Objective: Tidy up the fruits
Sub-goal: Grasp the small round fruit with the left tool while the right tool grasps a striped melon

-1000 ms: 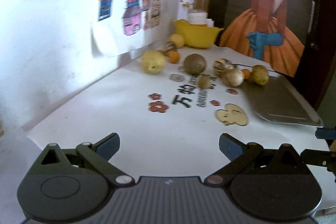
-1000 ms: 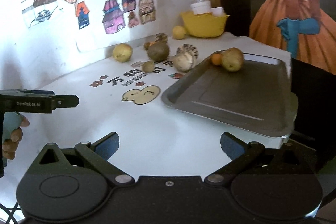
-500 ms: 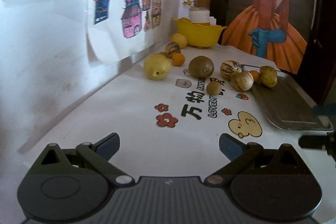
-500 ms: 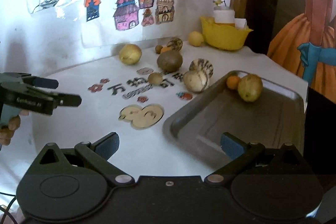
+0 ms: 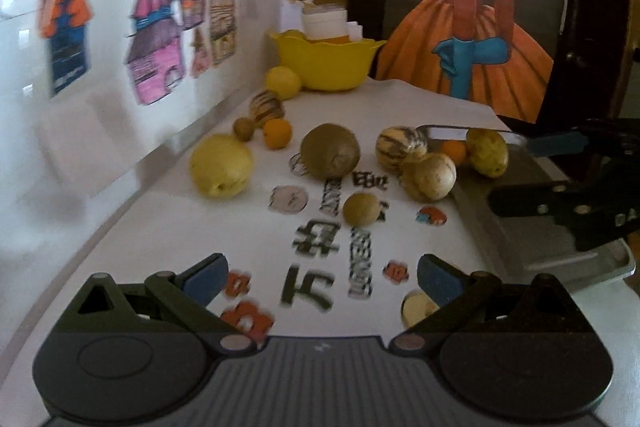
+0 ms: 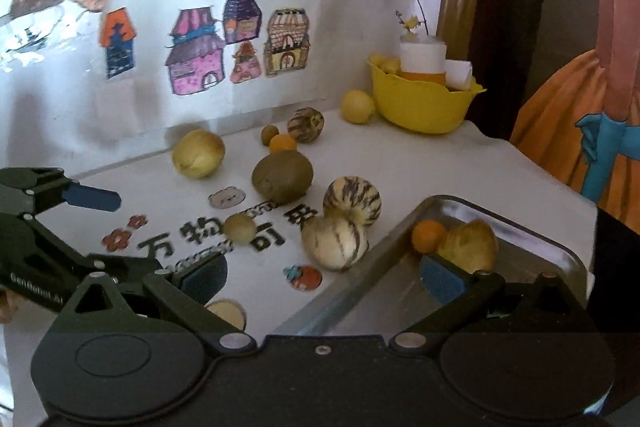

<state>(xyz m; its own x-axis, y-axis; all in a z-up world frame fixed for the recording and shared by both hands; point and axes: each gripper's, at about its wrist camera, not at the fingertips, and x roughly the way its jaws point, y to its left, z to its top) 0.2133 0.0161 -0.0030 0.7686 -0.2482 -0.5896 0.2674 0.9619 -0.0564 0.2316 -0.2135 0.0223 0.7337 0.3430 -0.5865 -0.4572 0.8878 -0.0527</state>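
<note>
While both grippers hover empty, fruit sits mostly off the tray.
Left gripper (image 5: 320, 277): jaws spread, nothing held, aimed at the loose fruit on the table (image 5: 400, 107).
Right gripper (image 6: 324, 277): jaws spread, empty, over the near corner of the tray (image 6: 560, 251); likely lining up a pickup.
Tray contents: 2, one small orange (image 6: 429, 235) and one yellow-green fruit (image 6: 472, 245), touching, at the far corner.
Loose on table: 9, including 3 striped melons and the big brown fruit (image 5: 330, 151).
Yellow bowl (image 5: 326, 61): at the back, holds cups; probably not the target.
</note>
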